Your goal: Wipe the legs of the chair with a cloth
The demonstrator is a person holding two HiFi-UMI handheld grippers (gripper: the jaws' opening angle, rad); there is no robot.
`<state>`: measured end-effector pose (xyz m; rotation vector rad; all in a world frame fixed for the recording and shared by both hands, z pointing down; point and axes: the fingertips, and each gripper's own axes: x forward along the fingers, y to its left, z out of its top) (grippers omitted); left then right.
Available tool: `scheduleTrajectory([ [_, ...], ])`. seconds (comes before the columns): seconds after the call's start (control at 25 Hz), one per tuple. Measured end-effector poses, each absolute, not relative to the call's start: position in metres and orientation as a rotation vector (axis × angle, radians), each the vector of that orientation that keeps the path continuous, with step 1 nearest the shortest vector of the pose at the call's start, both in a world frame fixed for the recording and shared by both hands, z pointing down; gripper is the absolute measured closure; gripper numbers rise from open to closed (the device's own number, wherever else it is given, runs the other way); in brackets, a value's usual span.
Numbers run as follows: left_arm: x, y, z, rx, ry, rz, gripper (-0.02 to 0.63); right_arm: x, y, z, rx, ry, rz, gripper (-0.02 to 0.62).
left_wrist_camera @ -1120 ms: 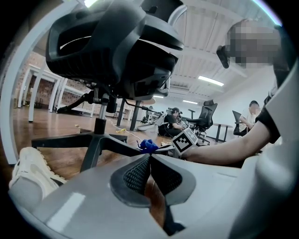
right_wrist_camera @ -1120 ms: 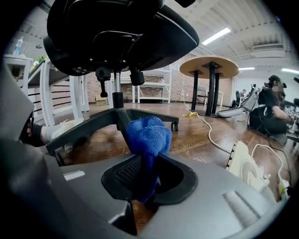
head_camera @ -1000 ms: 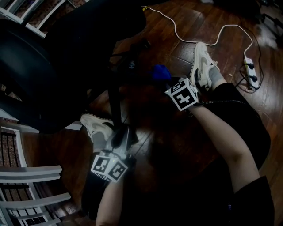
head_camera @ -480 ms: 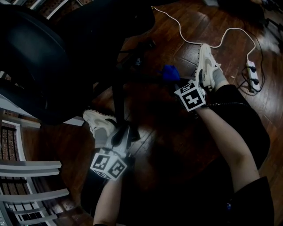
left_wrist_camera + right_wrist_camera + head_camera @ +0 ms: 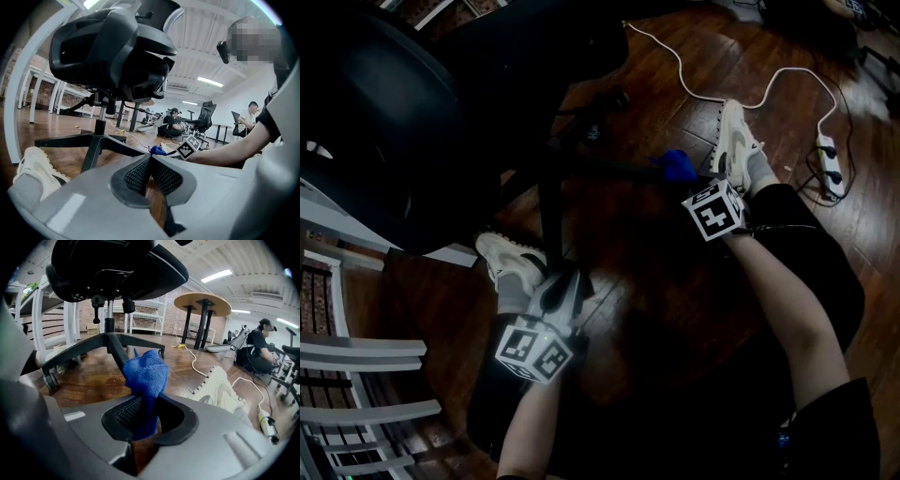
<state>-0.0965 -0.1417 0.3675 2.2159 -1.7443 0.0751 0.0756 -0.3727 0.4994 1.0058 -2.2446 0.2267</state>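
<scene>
No words, brand names or numbers can be read anywhere. The only printed marks are black-and-white square patterns on the marker cube (image 5: 532, 352) of the left gripper (image 5: 150, 163) and the marker cube (image 5: 713, 210) of the right gripper (image 5: 149, 404).

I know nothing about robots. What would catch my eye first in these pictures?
The bright blue cloth stands out most, clamped in the right gripper's jaws close to a leg of the big black office chair. The left gripper sits with its jaws together and empty, low over the dark wooden floor.
</scene>
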Motion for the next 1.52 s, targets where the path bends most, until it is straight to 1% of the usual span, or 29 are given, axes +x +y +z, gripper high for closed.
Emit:
scheduleTrajectory([
  [0.2, -0.093, -0.138, 0.365, 2.223, -1.754, 0.081, 0.601, 0.089, -0.361, 0.508, 0.988, -2.328, 0.429, 0.508],
  [0.28, -0.094, -0.136, 0.365, 2.217, -1.759, 0.079, 0.601, 0.085, -0.357, 0.5, 0.972, -2.363, 0.442, 0.508],
  [0.56, -0.104, -0.132, 0.361, 2.237, -1.781, 0.082, 0.601, 0.082, -0.348, 0.438, 0.973, -2.46, 0.326, 0.508],
  [0.68, -0.117, -0.129, 0.353, 2.274, -1.805, 0.096, 0.601, 0.083, -0.336, 0.409, 0.913, -2.511, 0.208, 0.508],
  [0.84, -0.136, -0.119, 0.337, 2.292, -1.852, 0.104, 0.601, 0.083, -0.313, 0.372, 0.814, -2.612, 0.121, 0.508],
  [1.08, -0.151, -0.087, 0.331, 2.24, -1.94, 0.026, 0.601, 0.088, -0.263, 0.321, 0.686, -2.795, 0.072, 0.508],
  [1.2, -0.155, -0.074, 0.339, 2.22, -1.978, 0.065, 0.601, 0.084, -0.245, 0.316, 0.67, -2.897, 0.098, 0.508],
  [1.36, -0.144, -0.055, 0.356, 2.184, -2.004, 0.098, 0.601, 0.078, -0.222, 0.333, 0.588, -3.023, 0.399, 0.508],
  [1.52, -0.138, -0.049, 0.359, 2.187, -1.984, 0.003, 0.601, 0.061, -0.198, 0.338, 0.483, -3.04, 0.325, 0.508],
])
